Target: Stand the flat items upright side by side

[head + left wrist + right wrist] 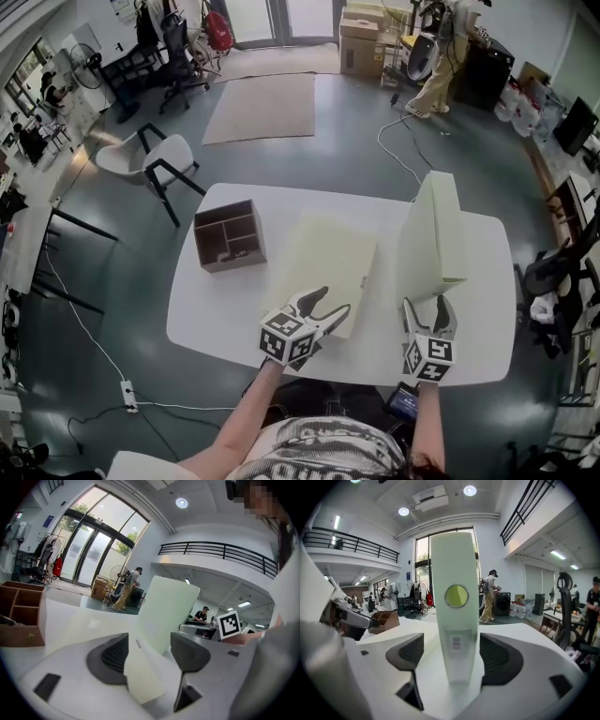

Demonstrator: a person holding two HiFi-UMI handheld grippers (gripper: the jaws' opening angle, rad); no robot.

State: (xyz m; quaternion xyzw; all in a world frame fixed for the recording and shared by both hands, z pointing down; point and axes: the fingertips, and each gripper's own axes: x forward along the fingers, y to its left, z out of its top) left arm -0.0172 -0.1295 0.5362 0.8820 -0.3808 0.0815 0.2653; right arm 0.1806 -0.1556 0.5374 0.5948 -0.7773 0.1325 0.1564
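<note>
Two pale green flat folders are on the white table (216, 319). One folder (323, 267) lies flat at the table's middle. The other (431, 230) stands upright on its edge at the right. My left gripper (335, 300) is at the flat folder's near right corner; that corner (140, 677) lies between the open jaws, close to the left pad (110, 656), with a gap to the right one. My right gripper (427, 305) straddles the upright folder's near edge (454, 620), which carries a green round sticker, with slim gaps at both pads. The standing folder (166, 611) also rises beyond my left jaws.
A brown wooden compartment box (229, 234) sits at the table's left, beyond the flat folder. Around the table are a white chair (155, 159), a black office chair (562, 272) at the right, cables on the floor, and people (441, 56) far off.
</note>
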